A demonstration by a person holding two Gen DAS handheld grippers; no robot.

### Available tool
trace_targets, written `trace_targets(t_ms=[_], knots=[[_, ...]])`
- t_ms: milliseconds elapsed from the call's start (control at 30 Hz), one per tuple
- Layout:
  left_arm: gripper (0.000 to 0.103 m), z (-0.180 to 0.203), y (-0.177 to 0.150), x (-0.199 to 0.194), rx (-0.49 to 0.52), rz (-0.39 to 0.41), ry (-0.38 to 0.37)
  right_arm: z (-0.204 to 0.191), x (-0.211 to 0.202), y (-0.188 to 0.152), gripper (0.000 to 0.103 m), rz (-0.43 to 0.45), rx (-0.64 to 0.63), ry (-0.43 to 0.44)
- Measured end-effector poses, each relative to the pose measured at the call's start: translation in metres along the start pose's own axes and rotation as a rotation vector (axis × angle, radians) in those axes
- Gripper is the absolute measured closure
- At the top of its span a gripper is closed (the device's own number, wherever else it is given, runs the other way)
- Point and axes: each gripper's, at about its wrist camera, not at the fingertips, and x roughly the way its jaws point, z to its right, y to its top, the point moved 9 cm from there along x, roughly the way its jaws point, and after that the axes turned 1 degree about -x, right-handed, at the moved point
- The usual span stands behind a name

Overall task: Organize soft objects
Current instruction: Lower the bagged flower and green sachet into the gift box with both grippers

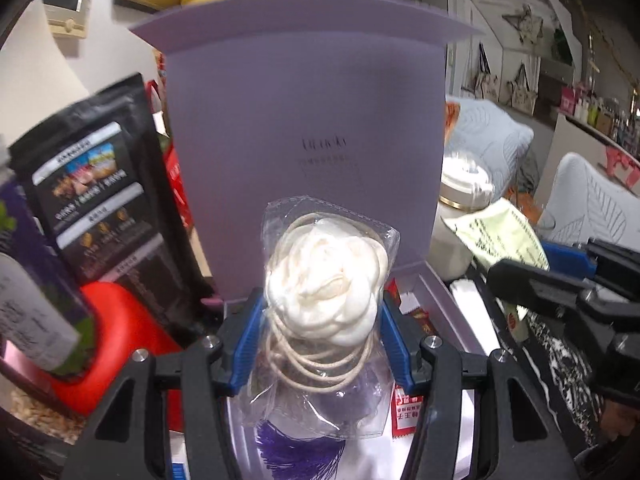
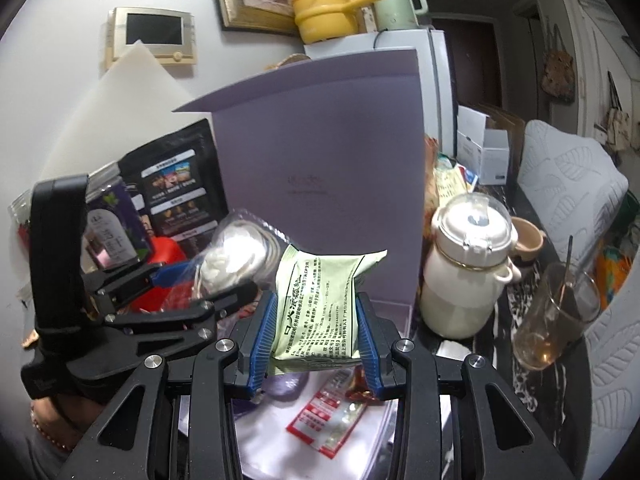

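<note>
Left claw [image 1: 322,320] clenched on bagged white flower [image 1: 326,280], right claw [image 2: 316,332] on green packet [image 2: 320,300] (lilac box [image 1: 304,120] behind).

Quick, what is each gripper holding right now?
Left gripper: shut on the bagged white fabric flower.
Right gripper: shut on the pale green packet.

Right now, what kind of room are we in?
Most likely a lived-in home, around a crowded kitchen or dining counter: a yellow enamel pot and green kettle sit atop a white fridge, with a white bottle nearby.
</note>
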Motion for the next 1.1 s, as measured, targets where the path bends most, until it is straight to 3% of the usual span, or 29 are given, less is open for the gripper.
trace_targets(t_ms=[500, 733, 1100], knots=[[0.049, 0.003, -0.027, 0.042, -0.001, -0.122, 0.028, 0.009, 0.026, -0.019, 0.065, -0.100, 0.038, 0.004], [0.049, -0.002, -0.049, 0.076, -0.019, -0.241, 0.029, 0.014, 0.038, -0.026, 0.065, -0.132, 0.057, 0.005], [0.049, -0.006, -0.052, 0.090, -0.040, -0.252, -0.005, 0.016, 0.062, -0.039, 0.065, -0.188, 0.044, -0.019]])
